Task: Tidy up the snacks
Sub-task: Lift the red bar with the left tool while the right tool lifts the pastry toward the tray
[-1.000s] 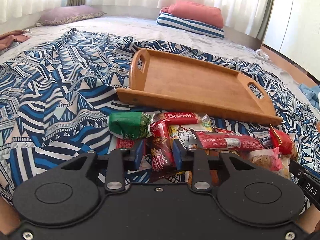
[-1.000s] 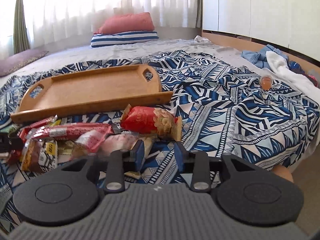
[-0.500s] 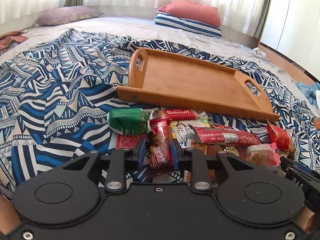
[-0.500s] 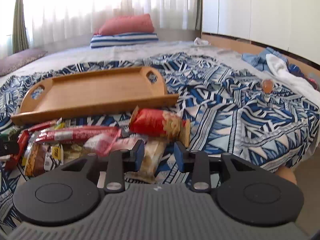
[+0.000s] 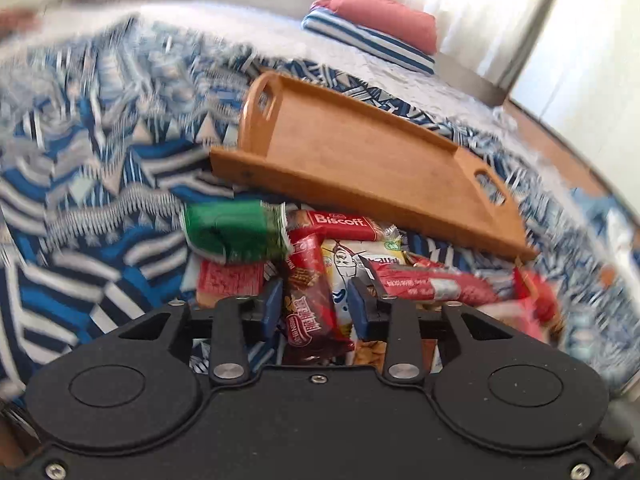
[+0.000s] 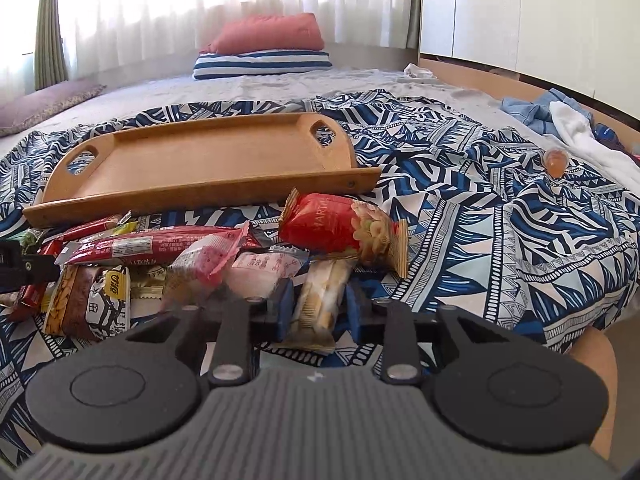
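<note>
Since a second ago both sets of jaws have narrowed: left gripper (image 5: 314,308) has tilted, its view now blurred, and its blue pads are clamped on a dark red wafer bar (image 5: 308,304) with yellow lettering I can't read through the blur. Right gripper (image 6: 319,307) jaws have just been closing, with a pale biscuit pack (image 6: 320,300) between them; pads are close on both sides, but I cannot tell if they press on it yet. Snack pile sits on the blue-and-white patterned blanket (image 6: 500,216), just in front of the wooden tray (image 6: 192,164), which has cut-out handles at both ends. Readable labels: red "Biscoff" pack (image 5: 340,222) near the tray's front edge, red nut bag (image 6: 344,228) marked "MARTIN"-ish, last letters unclear. Also in the pile: green packet (image 5: 236,232) at the left end, white pack with a cartoon figure (image 5: 352,264) beside the wafer bar, long red bar (image 6: 148,244) with small print too fine to read, pink wrapped snack (image 6: 204,260), brown-and-white pack (image 6: 92,300) with yellow characters. Red pillow (image 6: 272,32) stacked on a striped pillow (image 6: 264,64) at the far end of the bed; small orange bottle (image 6: 556,162) lying on the blanket off to the right.
</note>
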Demonstrator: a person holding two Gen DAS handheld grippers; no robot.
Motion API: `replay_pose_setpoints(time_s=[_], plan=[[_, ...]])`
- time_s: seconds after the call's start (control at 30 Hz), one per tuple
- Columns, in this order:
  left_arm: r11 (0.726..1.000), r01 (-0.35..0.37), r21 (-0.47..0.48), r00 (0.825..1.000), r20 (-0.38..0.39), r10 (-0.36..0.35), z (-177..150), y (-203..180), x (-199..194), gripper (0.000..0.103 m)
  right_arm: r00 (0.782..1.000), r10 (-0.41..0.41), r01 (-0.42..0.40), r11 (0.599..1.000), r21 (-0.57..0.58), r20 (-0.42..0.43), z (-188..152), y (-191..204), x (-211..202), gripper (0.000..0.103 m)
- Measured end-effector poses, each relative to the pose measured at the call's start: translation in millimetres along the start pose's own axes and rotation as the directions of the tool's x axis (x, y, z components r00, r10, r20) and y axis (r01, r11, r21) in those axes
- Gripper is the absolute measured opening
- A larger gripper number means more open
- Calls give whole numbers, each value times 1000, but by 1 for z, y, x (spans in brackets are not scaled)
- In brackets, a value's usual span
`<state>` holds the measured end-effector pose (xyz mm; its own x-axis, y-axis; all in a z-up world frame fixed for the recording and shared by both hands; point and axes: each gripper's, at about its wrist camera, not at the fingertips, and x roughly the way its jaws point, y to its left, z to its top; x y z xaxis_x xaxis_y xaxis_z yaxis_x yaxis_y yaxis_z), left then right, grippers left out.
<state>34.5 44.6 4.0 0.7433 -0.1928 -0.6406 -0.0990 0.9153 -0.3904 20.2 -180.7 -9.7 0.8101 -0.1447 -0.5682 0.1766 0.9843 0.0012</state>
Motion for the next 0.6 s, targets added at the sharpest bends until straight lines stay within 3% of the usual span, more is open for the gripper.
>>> replay_pose_setpoints(time_s=[0.1, 0.27, 0.43, 0.6], plan=[[997, 38, -69, 999, -23, -40, 4, 12, -2, 24, 1000, 16, -16, 1000, 23, 5, 1, -4, -3, 27], [997, -47, 64, 999, 28, 45, -2, -2, -19, 24, 1000, 23, -23, 999, 31, 13, 1, -7, -10, 25], [985, -65, 162, 996, 65, 55, -8, -21, -34, 24, 999, 21, -22, 999, 28, 27, 5, -9, -19, 25], [978, -61, 201, 995, 84, 45, -4, -32, -42, 24, 998, 29, -31, 999, 35, 51, 14, -13, -28, 25]])
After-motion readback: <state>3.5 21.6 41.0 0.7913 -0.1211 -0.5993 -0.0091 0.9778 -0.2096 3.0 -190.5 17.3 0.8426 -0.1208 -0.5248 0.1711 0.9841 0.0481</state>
